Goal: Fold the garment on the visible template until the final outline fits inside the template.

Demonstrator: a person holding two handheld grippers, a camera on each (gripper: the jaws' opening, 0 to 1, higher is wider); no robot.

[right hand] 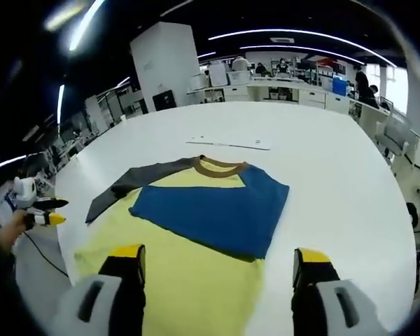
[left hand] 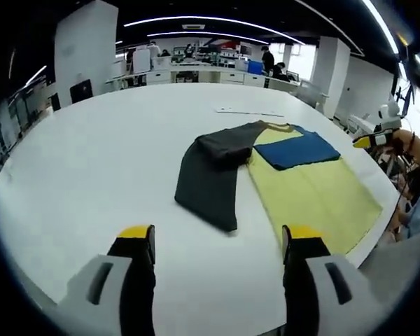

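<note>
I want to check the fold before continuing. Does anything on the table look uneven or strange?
Yes. The blue sleeve is folded across the yellow shirt, but the grey sleeve lies spread out on the white table, so the fold looks lopsided.

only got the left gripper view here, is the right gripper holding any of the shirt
Observer: No. In the right gripper view the right gripper is open over the yellow shirt body, gripping nothing.
Operator: ok and the neckline, buried under that fold or not
Observer: Not buried. The brown collar lies uncovered, just beyond the blue sleeve folded across the chest.
</note>
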